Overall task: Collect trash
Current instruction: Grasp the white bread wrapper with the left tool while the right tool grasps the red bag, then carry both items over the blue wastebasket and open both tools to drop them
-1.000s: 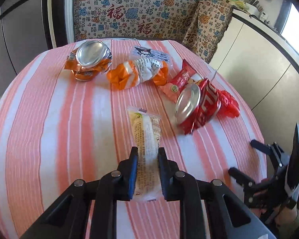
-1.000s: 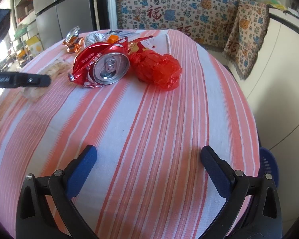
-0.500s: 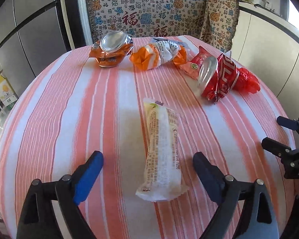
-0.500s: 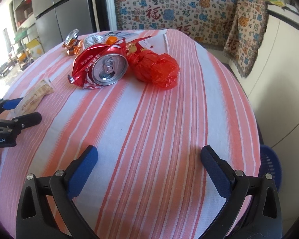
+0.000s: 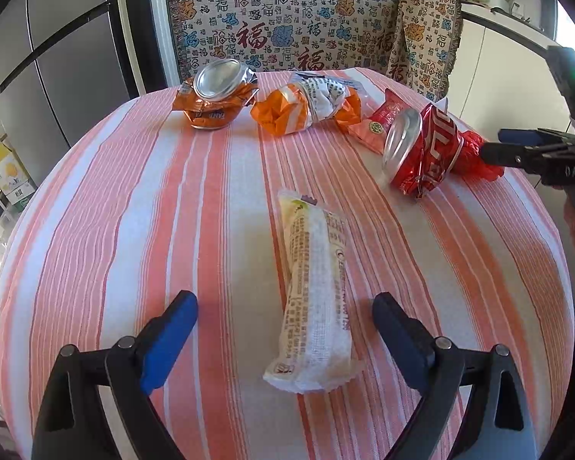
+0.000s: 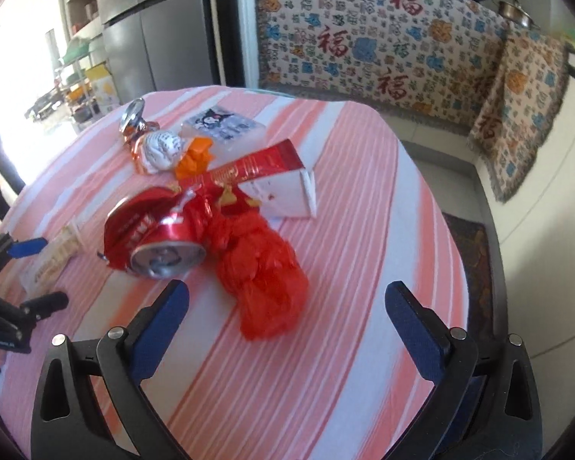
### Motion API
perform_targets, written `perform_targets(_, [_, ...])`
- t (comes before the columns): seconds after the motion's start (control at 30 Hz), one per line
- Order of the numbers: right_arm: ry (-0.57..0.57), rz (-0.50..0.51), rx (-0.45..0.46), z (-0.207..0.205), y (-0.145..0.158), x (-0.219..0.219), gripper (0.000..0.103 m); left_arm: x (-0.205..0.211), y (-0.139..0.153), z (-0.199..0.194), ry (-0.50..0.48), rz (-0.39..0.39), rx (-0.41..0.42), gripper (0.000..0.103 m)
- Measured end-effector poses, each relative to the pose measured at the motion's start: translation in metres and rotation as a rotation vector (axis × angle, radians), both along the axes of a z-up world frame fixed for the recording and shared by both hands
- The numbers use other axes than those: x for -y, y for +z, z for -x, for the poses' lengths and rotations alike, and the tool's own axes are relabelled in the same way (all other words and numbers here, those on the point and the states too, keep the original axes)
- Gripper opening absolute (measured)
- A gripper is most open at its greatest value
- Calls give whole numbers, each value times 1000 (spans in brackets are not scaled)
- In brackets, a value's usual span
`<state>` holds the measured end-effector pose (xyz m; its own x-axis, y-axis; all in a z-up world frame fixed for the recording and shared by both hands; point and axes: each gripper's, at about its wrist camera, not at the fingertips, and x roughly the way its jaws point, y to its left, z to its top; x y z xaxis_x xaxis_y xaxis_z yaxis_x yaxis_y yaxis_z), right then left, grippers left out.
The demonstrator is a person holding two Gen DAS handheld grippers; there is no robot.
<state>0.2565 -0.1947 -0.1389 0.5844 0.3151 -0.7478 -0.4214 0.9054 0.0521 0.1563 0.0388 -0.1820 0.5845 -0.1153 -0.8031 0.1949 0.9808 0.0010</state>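
Note:
A pale snack wrapper [image 5: 314, 299] lies flat on the striped tablecloth [image 5: 134, 211], between the fingers of my open left gripper [image 5: 283, 301], whose pads stand apart from it. My right gripper [image 6: 287, 287] is open just above a crumpled red plastic bag [image 6: 260, 280], beside a crushed red can [image 6: 157, 241]. In the left wrist view that can [image 5: 421, 149] lies at the right, with the right gripper [image 5: 496, 145] next to it. Further back are a crushed orange can [image 5: 214, 96], an orange and white wrapper [image 5: 306, 107] and a red and white carton [image 6: 280, 180].
A small tissue pack [image 6: 226, 128] with a cartoon print lies at the table's far side. Behind the table stands a bench under a patterned cloth [image 5: 287, 38], with a grey fridge [image 5: 57, 76] to the left. The round table's edge drops off at the right toward a floor mat [image 6: 475, 264].
My left gripper has opened and let go of the pale wrapper, which now lies on the cloth. My right gripper has moved forward over the table to the red bag and red can.

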Motion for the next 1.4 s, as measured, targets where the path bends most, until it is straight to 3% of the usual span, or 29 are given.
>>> perform_targets(0.07, [35,-45,-78,-8,-8,-6,90,0,0,1,0,2,0,95])
perform_targets(0.1, [43,-39,-108,-8,-12,-8,63,0,0,0,0,1,0,95])
perform_targets(0.13, [32,-17,-120,-3,-15,-10,47,-1,0,0,0,1,0,95])
perform_targets(0.23, [-15,-45,-150,27,-13,-5,48,-1,-1,0,0,1,1,95])
perform_targets(0.37, [3,-100,-204,69,-13,-1,47,-2,-1,0,-1,6,1,95])
perform_targets(0.43, [13,-126,-218,79,-12,3,68,-5,1,1,-7,32,2,94])
perform_targets(0.53, [26,-127,-209,89,-4,13,75,-16,6,6,-73,115,-5,94])
perform_targets(0.7, [33,-58,-148,71,10,14,78,-16,14,9,-120,94,-18,94])
perform_targets(0.83, [43,-38,-173,48,13,-7,78,-1,21,2,-117,31,-17,93])
perform_targets(0.97, [5,27,-188,27,4,-28,79,-4,21,-1,-98,31,-19,92])
perform_targets(1.07, [-25,46,-188,19,-4,-31,77,-5,20,-3,-94,44,-32,73])
perform_targets(1.1, [-36,34,-190,18,-5,-29,70,-4,19,-4,-94,40,-37,63])
perform_targets(1.13, [-42,17,-194,18,-6,-27,48,-2,18,-4,-96,35,-39,48])
perform_targets(1.17, [-45,9,-196,19,-6,-25,38,-1,17,-5,-97,31,-40,37])
perform_targets(1.2, [-47,3,-188,22,-4,-22,39,0,16,-4,-100,30,-45,20])
perform_targets(1.4, [-27,-25,-130,56,17,-8,38,-4,24,10,-79,101,-10,18])
